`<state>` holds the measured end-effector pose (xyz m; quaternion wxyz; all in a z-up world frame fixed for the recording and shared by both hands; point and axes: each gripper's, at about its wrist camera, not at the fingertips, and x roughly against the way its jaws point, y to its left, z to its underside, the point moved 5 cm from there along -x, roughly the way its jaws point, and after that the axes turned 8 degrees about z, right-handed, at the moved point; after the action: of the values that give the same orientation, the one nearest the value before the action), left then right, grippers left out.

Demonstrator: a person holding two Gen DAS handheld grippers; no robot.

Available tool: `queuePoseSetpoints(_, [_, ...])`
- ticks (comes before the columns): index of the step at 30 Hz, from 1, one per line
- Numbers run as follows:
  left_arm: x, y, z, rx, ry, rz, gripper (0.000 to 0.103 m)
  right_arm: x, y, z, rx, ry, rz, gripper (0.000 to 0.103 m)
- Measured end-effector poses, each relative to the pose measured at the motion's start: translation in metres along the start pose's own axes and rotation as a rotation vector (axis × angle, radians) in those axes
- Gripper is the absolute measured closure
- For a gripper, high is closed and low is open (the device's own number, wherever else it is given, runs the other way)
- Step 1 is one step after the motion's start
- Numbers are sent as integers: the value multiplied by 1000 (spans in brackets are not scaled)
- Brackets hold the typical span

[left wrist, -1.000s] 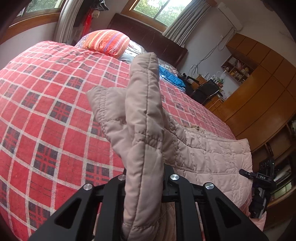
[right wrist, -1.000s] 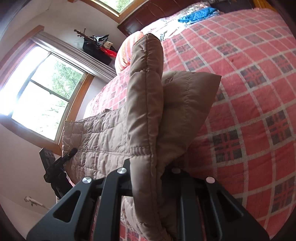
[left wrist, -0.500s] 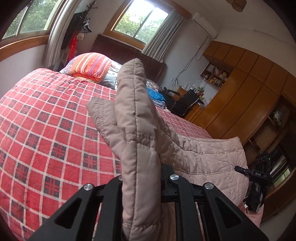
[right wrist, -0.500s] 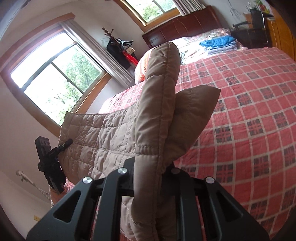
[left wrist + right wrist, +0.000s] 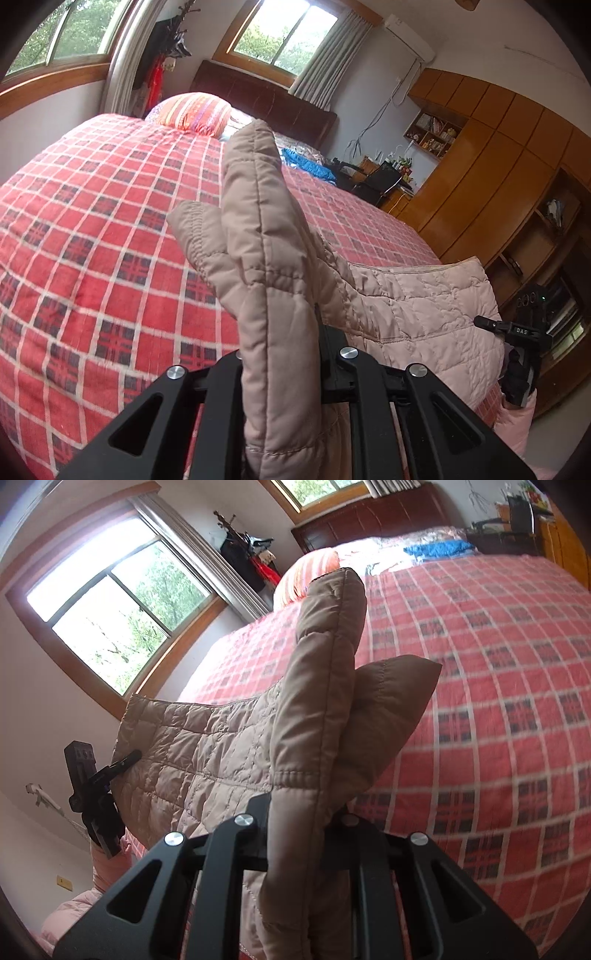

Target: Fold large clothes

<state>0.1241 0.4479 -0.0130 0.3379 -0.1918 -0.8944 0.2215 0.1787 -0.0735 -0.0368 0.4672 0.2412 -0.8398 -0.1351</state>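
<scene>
The left tool is clamped on a padded fold of the beige quilted jacket, which rises straight ahead of it. The right tool grips the opposite end likewise. Between both tools the jacket stretches taut, above the red plaid bed ahead.

Beige quilted jacket — stretched above bed

The left gripper is clamped on a thick fold of the quilted jacket, held up off the bed. The right gripper pinches the opposite end likewise. Their fingertips seem buried in fabric, so contact depth is unclear.
</scene>
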Motion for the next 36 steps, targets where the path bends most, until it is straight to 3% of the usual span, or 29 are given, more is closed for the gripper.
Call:
queuePoseSetpoints(5, [-24, 36, 35, 28, 66, -85, 88, -37, -25, 32, -60, 90, 74, 88])
queuePoseSetpoints(9, [-41, 64, 55, 83, 110, -100, 83, -60, -46, 48, -121, 133, 91, 83])
queuePoseSetpoints(16, [-50, 68, 71, -20, 111, -178, 73, -79, -58, 57, -156, 145, 89, 77])
queuePoseSetpoints(21, [-54, 69, 76, -34, 116, -204, 67, -85, -61, 60, -183, 140, 59, 73])
queuePoseSetpoints(24, [-48, 70, 75, -12, 122, -215, 60, -80, -61, 60, -185, 129, 85, 58])
queuePoseSetpoints(27, [-33, 75, 67, 32, 105, -229, 54, -62, -62, 59, -184, 104, 128, 53])
queuePoseSetpoints(32, [13, 72, 50, 37, -2, -306, 56, -19, -57, 56, -146, 15, 248, 52])
queuePoseSetpoints(36, [39, 50, 40, -9, -55, -353, 56, 3, -25, 47, -56, -16, 295, 52])
